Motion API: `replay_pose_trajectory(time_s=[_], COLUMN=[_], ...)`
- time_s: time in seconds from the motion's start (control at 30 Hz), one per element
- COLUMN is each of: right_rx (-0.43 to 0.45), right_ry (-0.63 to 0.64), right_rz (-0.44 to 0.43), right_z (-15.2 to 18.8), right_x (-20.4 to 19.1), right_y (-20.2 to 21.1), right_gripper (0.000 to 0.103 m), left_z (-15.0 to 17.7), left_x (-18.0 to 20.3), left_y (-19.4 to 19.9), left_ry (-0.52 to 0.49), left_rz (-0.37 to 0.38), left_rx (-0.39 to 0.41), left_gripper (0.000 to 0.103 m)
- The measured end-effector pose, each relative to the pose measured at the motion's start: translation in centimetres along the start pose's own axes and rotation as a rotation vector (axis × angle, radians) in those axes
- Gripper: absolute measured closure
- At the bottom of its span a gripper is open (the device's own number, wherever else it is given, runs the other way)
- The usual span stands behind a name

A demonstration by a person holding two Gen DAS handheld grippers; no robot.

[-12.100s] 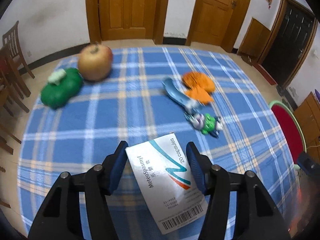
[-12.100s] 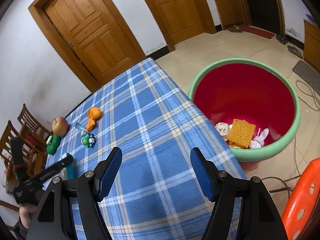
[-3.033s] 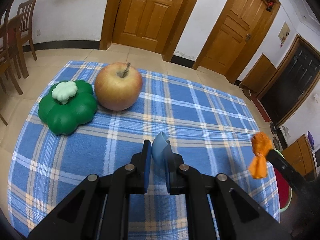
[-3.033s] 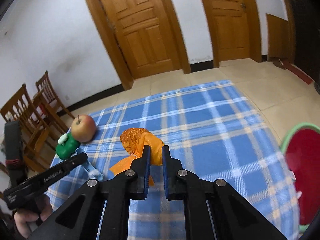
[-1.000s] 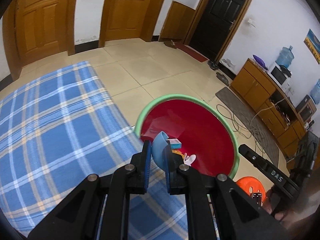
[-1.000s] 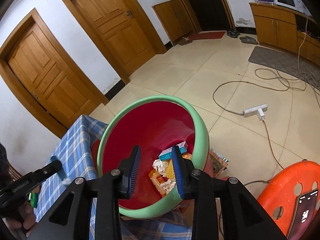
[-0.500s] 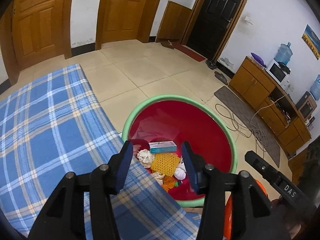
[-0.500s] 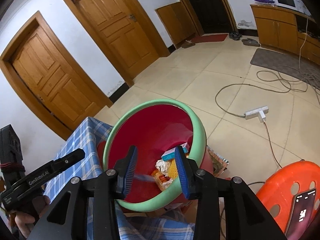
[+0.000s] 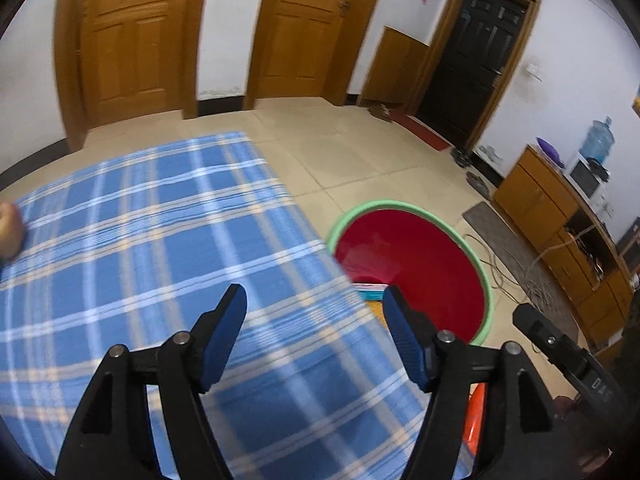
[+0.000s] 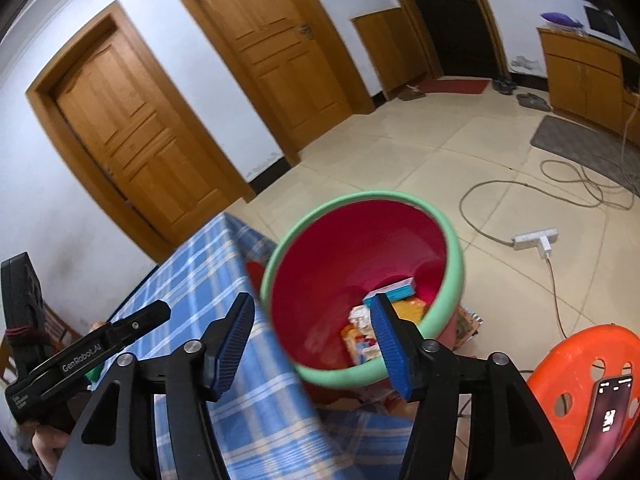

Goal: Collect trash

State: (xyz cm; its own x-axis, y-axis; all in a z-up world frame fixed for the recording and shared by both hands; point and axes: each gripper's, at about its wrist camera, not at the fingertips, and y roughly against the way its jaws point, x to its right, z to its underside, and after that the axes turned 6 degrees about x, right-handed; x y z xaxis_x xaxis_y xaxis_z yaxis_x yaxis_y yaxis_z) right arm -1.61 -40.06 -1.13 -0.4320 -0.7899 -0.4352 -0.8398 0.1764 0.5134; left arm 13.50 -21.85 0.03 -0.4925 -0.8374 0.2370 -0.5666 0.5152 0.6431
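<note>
Both empty grippers, left gripper [image 9: 314, 300] and right gripper [image 10: 312, 312], just opening, bin [image 10: 454, 280] seemingly beside table edge [image 9: 316, 236]

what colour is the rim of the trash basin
Light green, around a red inside; the trash basin shows best in the right wrist view.

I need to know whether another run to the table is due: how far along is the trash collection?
Done: a box and wrappers lie in the red basin. In hand: nothing; the left gripper and right gripper have just been opening, empty. Left: the visible blue cloth shows only a blurred round thing at its edge.
</note>
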Motion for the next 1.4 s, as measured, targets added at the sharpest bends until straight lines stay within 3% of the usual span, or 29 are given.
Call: replay_pose_trajectory(time_s=[0.13,0.37,0.77,1.4], right_rx=[-0.005,-0.011,-0.034,-0.012], right_ry=[0.031,0.109,0.225,0.306], right_rz=[-0.026,-0.059,-0.098,-0.111], right_z=[0.8,2.3,6.1,9.1], right_x=[-2.0,-5.4,-9.6,-11.7], right_y=[0.9,2.5,4.0,5.7], right_gripper=[0.032,0.026,0.023,0.023], left_z=[0.8,2.5,6.0,8.1], left_x=[-1.7,-4.2,-6.4,-7.3], left_y=[2.6,7.5,13.2,16.1], left_ry=[0.026,0.055,0.072,0.095], left_rz=[-0.048,-0.167,-0.333,-0.394], left_rx=[0.026,0.087,0.156,0.210], left_gripper=[0.028,0.023,0.020,0.020])
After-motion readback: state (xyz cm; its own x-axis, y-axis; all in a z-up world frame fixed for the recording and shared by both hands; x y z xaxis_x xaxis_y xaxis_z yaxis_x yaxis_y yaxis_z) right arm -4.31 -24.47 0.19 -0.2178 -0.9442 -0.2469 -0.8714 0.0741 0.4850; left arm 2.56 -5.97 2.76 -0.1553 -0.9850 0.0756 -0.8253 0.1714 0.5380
